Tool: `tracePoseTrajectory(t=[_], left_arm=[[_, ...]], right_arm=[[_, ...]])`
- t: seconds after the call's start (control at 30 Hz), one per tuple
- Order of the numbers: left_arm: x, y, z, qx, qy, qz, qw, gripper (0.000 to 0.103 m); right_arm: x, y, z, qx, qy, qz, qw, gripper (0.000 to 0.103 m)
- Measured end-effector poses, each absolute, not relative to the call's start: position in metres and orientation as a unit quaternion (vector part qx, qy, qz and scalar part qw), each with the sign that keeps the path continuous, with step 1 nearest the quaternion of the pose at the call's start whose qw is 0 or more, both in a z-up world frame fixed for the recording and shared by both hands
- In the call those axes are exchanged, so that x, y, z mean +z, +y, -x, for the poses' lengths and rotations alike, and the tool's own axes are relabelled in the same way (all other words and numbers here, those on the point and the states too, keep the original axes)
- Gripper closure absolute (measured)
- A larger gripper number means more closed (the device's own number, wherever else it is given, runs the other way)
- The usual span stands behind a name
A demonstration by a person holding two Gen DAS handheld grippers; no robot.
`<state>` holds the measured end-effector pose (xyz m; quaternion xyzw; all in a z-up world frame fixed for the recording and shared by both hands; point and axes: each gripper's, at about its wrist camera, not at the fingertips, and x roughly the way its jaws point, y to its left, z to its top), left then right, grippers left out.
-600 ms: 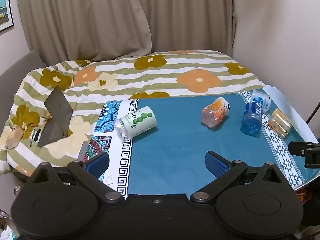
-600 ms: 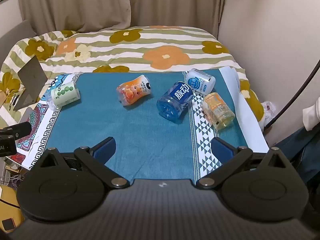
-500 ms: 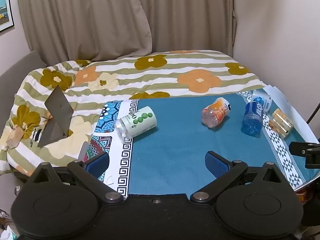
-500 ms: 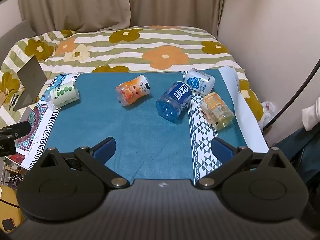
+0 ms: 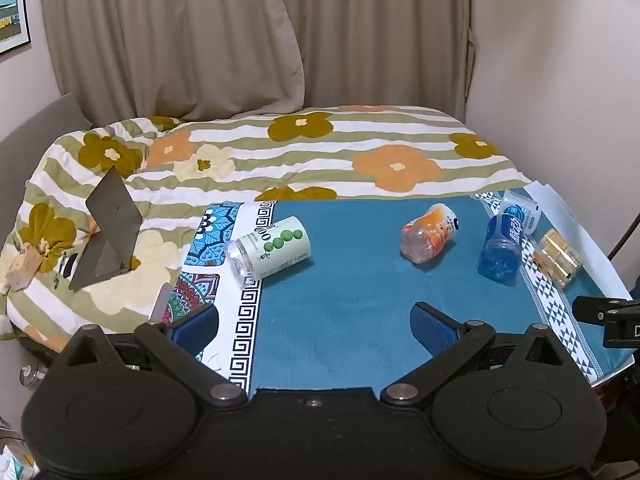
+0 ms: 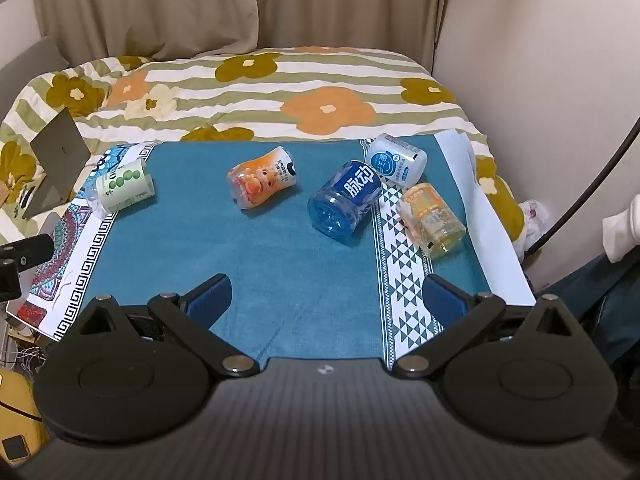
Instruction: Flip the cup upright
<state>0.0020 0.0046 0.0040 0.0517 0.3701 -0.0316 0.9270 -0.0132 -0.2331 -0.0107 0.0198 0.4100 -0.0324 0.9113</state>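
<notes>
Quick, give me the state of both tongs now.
Left tongs: open, holding nothing.
Right tongs: open, holding nothing.

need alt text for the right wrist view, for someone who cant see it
Five cut-off bottle cups lie on their sides on a teal mat: green-dotted cup far left, orange cup, blue cup, white cup and yellow cup to the right. The open right gripper hovers in the foreground, holding nothing, with a floral bedspread behind.

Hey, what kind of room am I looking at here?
Most likely a bedroom at home. A bed with a flowered quilt fills the space behind the blue tablecloth, beige curtains hang along the back wall, and a framed picture hangs on the wall at left.
</notes>
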Motion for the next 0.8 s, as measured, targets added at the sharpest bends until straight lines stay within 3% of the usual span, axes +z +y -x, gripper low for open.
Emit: tracePoseTrajectory(t=[0.8], left_arm=[[0.0061,0.0085,-0.0019,-0.034,0.365,-0.056,0.929,0.000]], right_arm=[[-0.0044,-0.2252,0.0168,-0.026,0.391,-0.028,0.919,0.000]])
